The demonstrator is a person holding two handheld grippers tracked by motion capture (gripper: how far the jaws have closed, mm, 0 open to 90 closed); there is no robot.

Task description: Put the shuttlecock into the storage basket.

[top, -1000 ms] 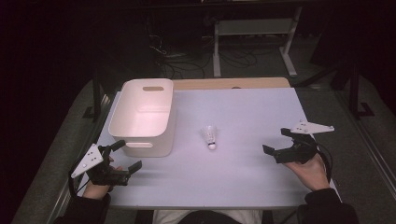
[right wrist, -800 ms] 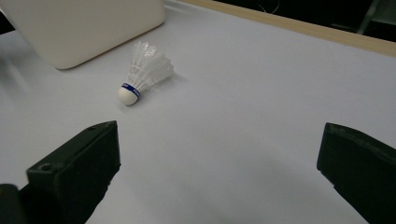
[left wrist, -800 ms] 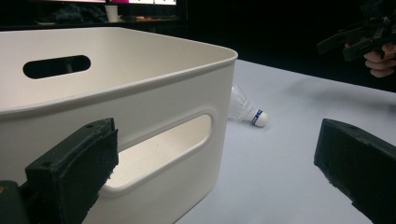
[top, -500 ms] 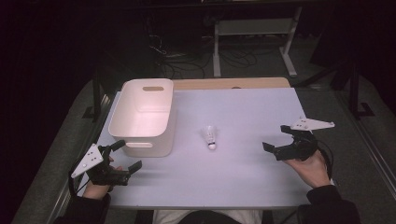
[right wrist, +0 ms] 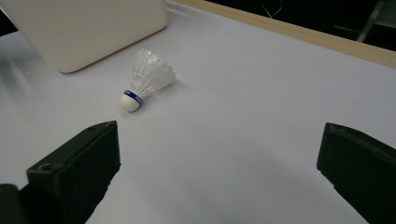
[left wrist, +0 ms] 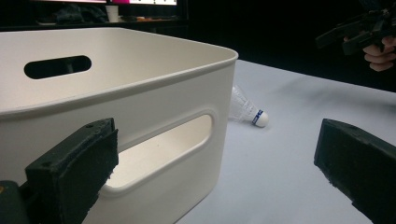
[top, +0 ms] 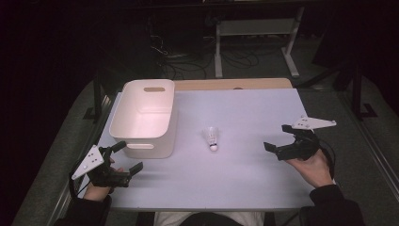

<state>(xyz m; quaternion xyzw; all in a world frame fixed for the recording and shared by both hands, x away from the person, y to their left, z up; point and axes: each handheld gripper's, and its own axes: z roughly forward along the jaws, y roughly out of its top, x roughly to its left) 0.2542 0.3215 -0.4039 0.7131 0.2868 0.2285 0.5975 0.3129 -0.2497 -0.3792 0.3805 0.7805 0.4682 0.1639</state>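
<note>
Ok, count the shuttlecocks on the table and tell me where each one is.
1. The shuttlecock lies on its side on the table, just right of the white bin, between the two open grippers. The bin looks empty.

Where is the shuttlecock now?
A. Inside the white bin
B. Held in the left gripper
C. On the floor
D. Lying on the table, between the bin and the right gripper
D: the shuttlecock lies on its side on the table, beside the white bin, untouched by the open right gripper.

A dim lab: tangled black cables (top: 176, 63) on grey carpet, a white metal-framed bench (top: 254, 28) behind the pale worktop (top: 244, 113).
</note>
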